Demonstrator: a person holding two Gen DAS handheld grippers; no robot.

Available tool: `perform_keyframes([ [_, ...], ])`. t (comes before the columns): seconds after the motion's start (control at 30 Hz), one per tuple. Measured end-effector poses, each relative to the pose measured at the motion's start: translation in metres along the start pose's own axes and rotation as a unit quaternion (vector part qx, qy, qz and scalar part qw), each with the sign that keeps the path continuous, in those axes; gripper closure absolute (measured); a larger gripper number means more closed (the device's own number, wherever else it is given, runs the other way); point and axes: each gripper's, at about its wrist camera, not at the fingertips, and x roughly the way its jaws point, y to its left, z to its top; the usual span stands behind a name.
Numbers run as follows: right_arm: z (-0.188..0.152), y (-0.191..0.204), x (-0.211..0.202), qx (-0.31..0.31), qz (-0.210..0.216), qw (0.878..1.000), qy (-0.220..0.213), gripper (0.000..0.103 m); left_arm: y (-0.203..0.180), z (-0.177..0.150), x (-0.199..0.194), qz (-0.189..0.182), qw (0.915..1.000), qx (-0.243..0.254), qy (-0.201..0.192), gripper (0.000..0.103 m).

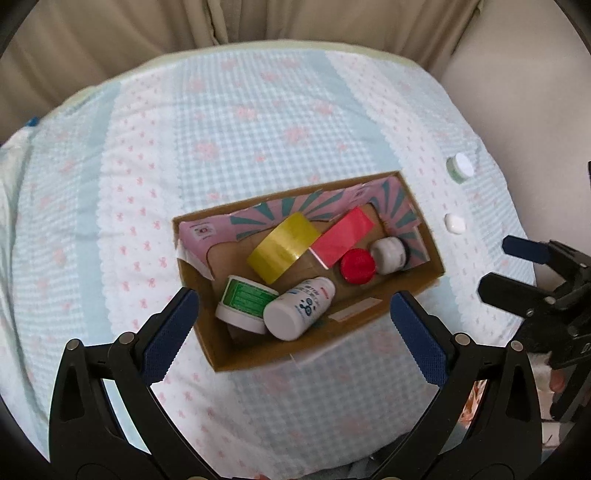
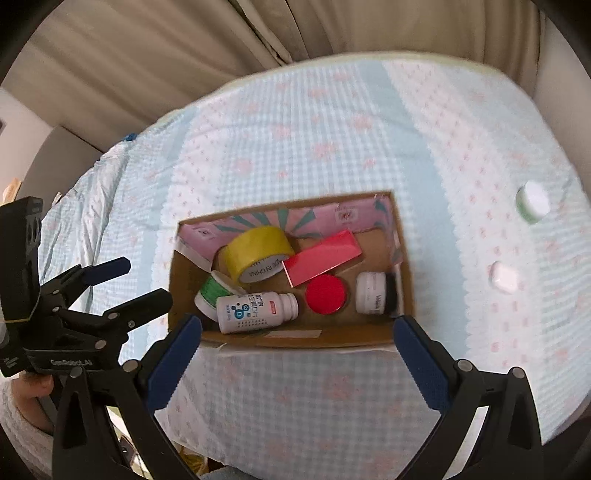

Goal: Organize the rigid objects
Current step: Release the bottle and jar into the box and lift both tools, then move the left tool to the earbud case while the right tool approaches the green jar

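Observation:
An open cardboard box (image 1: pixel 421 291) (image 2: pixel 295 338) sits on the checked cloth. It holds a yellow tape roll (image 1: pixel 282 248) (image 2: pixel 258 251), a red block (image 1: pixel 341 236) (image 2: pixel 321 260), a red lid (image 1: pixel 357 266) (image 2: pixel 325 294), a white jar (image 1: pixel 388 254) (image 2: pixel 375 293), a green-labelled tub (image 1: pixel 245 301) (image 2: pixel 210 293) and a white bottle (image 1: pixel 299 308) (image 2: pixel 255 311). A green jar with a white lid (image 1: pixel 461 168) (image 2: pixel 532 202) and a loose white cap (image 1: pixel 454 223) (image 2: pixel 504 277) lie right of the box. My left gripper (image 1: pixel 293 325) (image 2: pixel 127 282) and right gripper (image 2: pixel 297 347) (image 1: pixel 496 267) are open and empty, just in front of the box.
The blue-and-white checked cloth (image 1: pixel 258 110) (image 2: pixel 332 129) covers a rounded surface whose edges fall away near me and at the sides. Beige curtains (image 1: pixel 147 33) (image 2: pixel 166 55) hang behind it.

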Motion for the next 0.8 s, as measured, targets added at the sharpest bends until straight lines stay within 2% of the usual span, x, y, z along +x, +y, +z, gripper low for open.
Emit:
perform_keyframes([
  [0.1,-0.003,0.000,-0.032,-0.004,-0.008,1.000,-0.017,0.000,-0.013,-0.002,-0.026,0.005,0.9998,-0.004,-0.021,0.000],
  [0.23,-0.006,-0.006,-0.071,-0.004,-0.019,0.999,-0.039,0.000,-0.034,-0.003,-0.061,0.021,0.9972,-0.007,-0.071,0.000],
  [0.37,-0.011,-0.023,-0.119,-0.013,-0.049,0.995,-0.082,0.000,-0.064,-0.004,-0.097,0.014,0.9922,-0.014,-0.123,0.000],
  [0.43,-0.013,-0.035,-0.145,-0.015,-0.064,0.992,-0.109,0.000,-0.082,-0.004,-0.112,0.023,0.9886,-0.007,-0.149,0.000],
  [0.57,-0.019,-0.069,-0.193,-0.012,-0.069,0.985,-0.160,0.000,-0.137,-0.007,-0.140,0.055,0.9754,0.011,-0.213,0.000],
  [0.67,-0.020,-0.096,-0.220,-0.028,-0.076,0.979,-0.185,0.000,-0.177,-0.007,-0.149,0.058,0.9690,-0.003,-0.240,0.000],
  [0.8,-0.018,-0.147,-0.250,-0.060,-0.082,0.973,-0.206,0.000,-0.232,-0.005,-0.145,0.073,0.9640,-0.048,-0.251,0.000],
])
